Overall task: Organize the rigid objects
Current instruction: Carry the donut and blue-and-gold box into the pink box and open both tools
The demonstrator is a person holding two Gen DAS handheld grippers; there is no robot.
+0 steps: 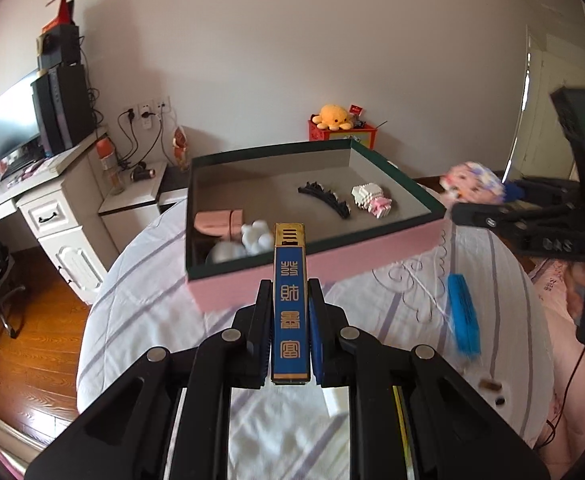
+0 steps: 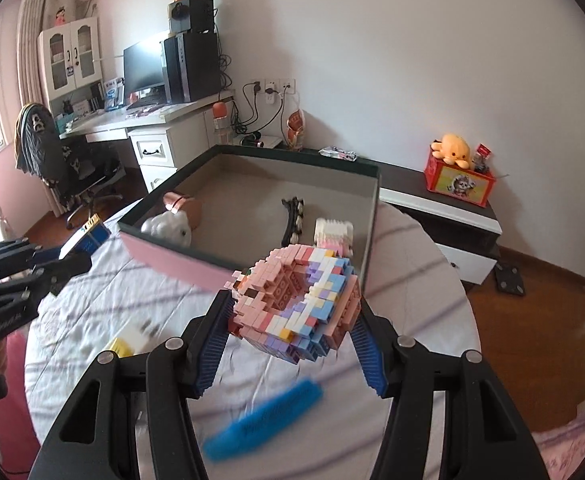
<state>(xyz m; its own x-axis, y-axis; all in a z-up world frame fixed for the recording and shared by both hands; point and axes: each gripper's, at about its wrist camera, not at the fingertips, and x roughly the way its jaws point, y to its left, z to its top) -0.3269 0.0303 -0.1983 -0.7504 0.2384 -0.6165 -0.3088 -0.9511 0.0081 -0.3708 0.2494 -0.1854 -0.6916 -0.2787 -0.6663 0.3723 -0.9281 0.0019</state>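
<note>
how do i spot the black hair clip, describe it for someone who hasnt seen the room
On the bed sits a shallow pink-sided cardboard box. Inside, mid-floor, lies the curved black toothed hair clip, just left of a white-and-pink brick figure. It is the only dark, thin, arched item there.

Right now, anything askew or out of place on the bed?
Nothing spilled or damaged. A blue comb-like piece lies loose on the bedspread, outside the pink box, which sits skewed to the bed's stripes. The left tool holds a blue tin; the right tool holds a brick model.
</note>
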